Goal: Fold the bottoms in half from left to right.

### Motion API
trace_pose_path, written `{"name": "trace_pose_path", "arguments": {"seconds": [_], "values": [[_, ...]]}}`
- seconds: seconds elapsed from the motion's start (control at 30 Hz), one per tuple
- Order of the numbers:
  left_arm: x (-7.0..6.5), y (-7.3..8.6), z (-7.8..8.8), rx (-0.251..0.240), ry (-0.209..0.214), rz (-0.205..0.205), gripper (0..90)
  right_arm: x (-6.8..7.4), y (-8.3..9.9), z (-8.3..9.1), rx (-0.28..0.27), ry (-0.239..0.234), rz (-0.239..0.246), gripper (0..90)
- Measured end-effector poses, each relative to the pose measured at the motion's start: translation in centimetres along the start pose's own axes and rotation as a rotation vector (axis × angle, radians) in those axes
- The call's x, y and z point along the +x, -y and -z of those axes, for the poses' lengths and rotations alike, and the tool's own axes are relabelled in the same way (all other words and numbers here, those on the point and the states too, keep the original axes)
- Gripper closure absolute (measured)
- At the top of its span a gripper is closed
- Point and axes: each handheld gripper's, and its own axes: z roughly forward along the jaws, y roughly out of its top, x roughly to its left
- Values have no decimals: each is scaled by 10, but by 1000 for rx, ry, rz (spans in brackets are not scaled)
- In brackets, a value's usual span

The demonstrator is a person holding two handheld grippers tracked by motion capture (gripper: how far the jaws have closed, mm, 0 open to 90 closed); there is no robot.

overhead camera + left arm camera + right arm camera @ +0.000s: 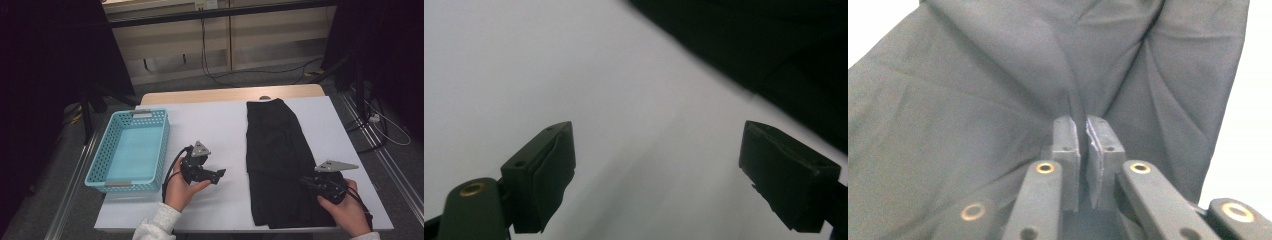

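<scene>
A black garment (272, 150) lies folded in a long strip on the right half of the white table cover (210, 125). My right gripper (303, 181) rests on the garment's near right part. In the right gripper view its jaws stand almost together, and a raised fold of the garment (998, 75) runs up between the tips of the right gripper (1083, 125). My left gripper (220, 174) is held low over the bare cover, left of the garment. The left gripper (656, 165) has its jaws wide apart with nothing between them, and the garment's edge (774, 40) lies beyond.
A light blue plastic basket (97, 165) with nothing in it stands at the table's left side. The table's front edge is close under both hands. Cables and dark stands are on the floor behind and to the right.
</scene>
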Motion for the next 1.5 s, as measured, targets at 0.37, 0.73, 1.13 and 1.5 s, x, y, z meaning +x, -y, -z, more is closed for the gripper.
{"name": "trace_pose_path", "arguments": {"seconds": [0.37, 0.73, 1.13, 1.5], "values": [[4, -1, 0, 0, -10, 0, 150, -3, 5, 11, -11, 18, 7, 749], [5, 0, 1, 0, -10, 3, 149, 0, 2, 13, -18, -22, 15, 892], [4, -1, -1, 2, -13, -2, 150, -20, 8, 32, 2, 13, -8, 890], [4, 1, -3, 13, -9, -1, 150, -22, 15, 33, 51, 27, 24, 793]]}}
